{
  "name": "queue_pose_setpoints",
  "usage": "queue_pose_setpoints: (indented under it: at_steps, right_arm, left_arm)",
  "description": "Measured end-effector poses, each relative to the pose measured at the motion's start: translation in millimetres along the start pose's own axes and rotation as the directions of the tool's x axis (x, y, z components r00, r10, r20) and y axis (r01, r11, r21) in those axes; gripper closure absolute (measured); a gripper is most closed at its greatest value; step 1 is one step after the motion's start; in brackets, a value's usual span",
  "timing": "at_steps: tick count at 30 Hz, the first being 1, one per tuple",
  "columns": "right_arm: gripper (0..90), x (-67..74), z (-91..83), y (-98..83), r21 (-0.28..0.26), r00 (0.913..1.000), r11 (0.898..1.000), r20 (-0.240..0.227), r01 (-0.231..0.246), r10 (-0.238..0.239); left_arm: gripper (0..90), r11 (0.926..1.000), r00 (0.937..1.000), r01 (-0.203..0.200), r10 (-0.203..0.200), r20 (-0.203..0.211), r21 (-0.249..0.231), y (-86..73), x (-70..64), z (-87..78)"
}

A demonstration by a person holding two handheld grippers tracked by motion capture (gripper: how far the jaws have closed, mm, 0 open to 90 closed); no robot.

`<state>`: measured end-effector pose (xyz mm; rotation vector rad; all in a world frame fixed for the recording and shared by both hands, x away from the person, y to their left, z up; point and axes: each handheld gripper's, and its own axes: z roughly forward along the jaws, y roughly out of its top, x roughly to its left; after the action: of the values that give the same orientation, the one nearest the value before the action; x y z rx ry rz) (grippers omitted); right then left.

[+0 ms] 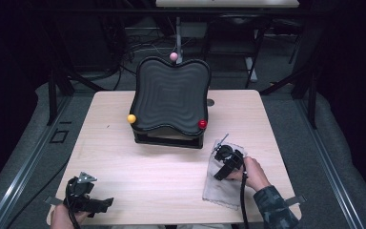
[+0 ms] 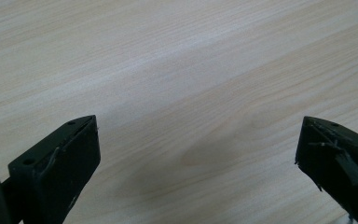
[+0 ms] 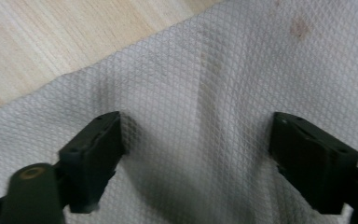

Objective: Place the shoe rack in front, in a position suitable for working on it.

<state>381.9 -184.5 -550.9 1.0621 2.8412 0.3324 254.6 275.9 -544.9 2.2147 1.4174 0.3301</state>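
Where the high view's middle lies, a black tray (image 1: 171, 95) with a wavy rim and stepped ridges sits tilted on a dark stand on the pale wooden bench (image 1: 147, 167); nothing lies in its hollow, as far as the dim light lets me judge. Three small balls sit at its rim: a pink ball (image 1: 173, 56) at the top edge, a yellow ball (image 1: 131, 118) at the lower left corner, and a red ball (image 1: 202, 124) at the lower right corner. Lower right of that frame, a light grey cloth (image 1: 219, 183) lies flat on the bench, near the tray's stand but apart from it. The right tongs (image 1: 223, 151), held by a hand with a patterned sleeve, point down onto the upper end of the cloth. In the right gripper view, the tongs (image 3: 196, 140) stand partly spread, with both tips set on the waffle-weave cloth (image 3: 205, 84) and a low fold of fabric rising between them; the pads do not yet pinch it. Lower left of the high view, the left tongs (image 1: 83, 179) rest at the bench's near edge, well apart from the cloth. In the left gripper view, the left tongs (image 2: 198, 140) gape wide over bare wood, holding nothing.
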Motion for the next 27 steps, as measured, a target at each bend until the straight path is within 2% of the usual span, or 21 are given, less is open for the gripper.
queue_pose_setpoints:
  at_steps: [1,2,3,5,6,8,9,11,12,14,21,22,23,24,26,27]
  right_arm:
    - [27.1,0.0,0.0,0.0,0.000,1.0000,1.000,0.000,0.000,0.000]
    - [35.2,-1.1,-0.5,-1.2,-0.029,0.9999,1.000,0.010,-0.013,0.013]
    - [39.6,-2.5,-1.2,-1.7,-0.035,0.9998,0.999,-0.004,-0.019,0.019]
    - [42.6,-3.3,-2.0,-2.2,-0.042,0.9997,0.999,0.008,-0.022,0.023]
    - [50.9,-4.3,-3.0,-3.2,-0.054,0.9996,0.998,0.002,-0.029,0.029]
    - [61.5,-5.1,-4.0,-3.2,-0.059,0.9993,0.998,0.006,-0.036,0.036]
    - [61.5,-5.1,-4.0,-3.2,-0.059,0.9993,0.998,0.006,-0.036,0.036]
    - [73.0,-6.7,-5.3,-3.3,-0.056,0.9991,0.998,0.003,-0.041,0.042]
    - [82.1,-7.4,-3.8,-4.1,-0.090,0.9988,0.995,-0.017,-0.047,0.046]
    - [83.6,-7.5,-3.7,-4.3,-0.094,0.9986,0.994,-0.023,-0.049,0.047]
    - [84.7,0.6,-8.1,-1.1,-0.081,0.9992,0.996,0.008,-0.039,0.040]
    - [84.7,2.6,-12.1,-0.6,-0.095,0.9993,0.995,0.000,-0.036,0.036]
    - [84.6,8.3,-23.2,1.5,-0.125,0.9996,0.992,0.011,-0.024,0.026]
    - [84.6,8.3,-23.2,1.5,-0.125,0.9996,0.992,0.011,-0.024,0.026]
    - [84.5,13.1,-35.0,2.9,-0.169,0.9998,0.986,-0.010,-0.016,0.014]
    - [84.5,16.1,-40.4,3.7,-0.183,1.0000,0.983,-0.006,-0.009,0.008]
  left_arm:
    - [0.1,1.0000,1.0000,-0.002,0.002,0.003,0.002,0.3,-0.1,0.2]
    - [0.1,1.0000,1.0000,0.003,-0.003,0.004,0.000,0.3,-0.8,0.7]
    - [0.1,1.0000,1.0000,-0.003,0.003,0.002,0.002,0.5,-0.9,0.9]
    - [0.1,1.0000,1.0000,-0.003,0.003,0.004,0.006,0.8,-1.6,0.9]
    - [0.0,1.0000,1.0000,0.000,0.000,0.005,0.001,0.9,-2.0,1.1]
    - [0.0,1.0000,1.0000,-0.006,0.006,0.004,0.000,1.2,-2.0,0.9]
    - [0.0,1.0000,1.0000,-0.007,0.007,0.005,0.002,1.3,-2.1,0.6]
    - [0.1,0.9999,0.9999,-0.011,0.011,0.006,0.002,1.4,-2.2,0.3]
    - [0.1,0.9999,0.9999,-0.012,0.012,0.005,0.000,1.4,-2.4,0.4]
    - [0.0,0.9999,0.9999,-0.014,0.014,0.004,-0.004,1.5,-2.9,0.2]
    - [0.0,0.9995,0.9999,-0.013,0.013,0.011,-0.028,2.4,-0.6,-2.4]
    - [0.0,0.9994,0.9999,-0.002,0.003,0.016,-0.033,2.4,-0.6,-2.7]
    - [0.0,0.9993,0.9999,-0.003,0.003,0.014,-0.036,2.6,-0.4,-2.8]
    - [0.0,0.9993,0.9999,-0.004,0.004,0.014,-0.036,2.6,-0.3,-3.0]
    - [0.0,0.9993,0.9999,-0.006,0.006,0.012,-0.037,2.4,-0.9,-3.2]
    - [0.0,0.9992,1.0000,-0.007,0.007,0.007,-0.038,2.2,-1.6,-3.1]
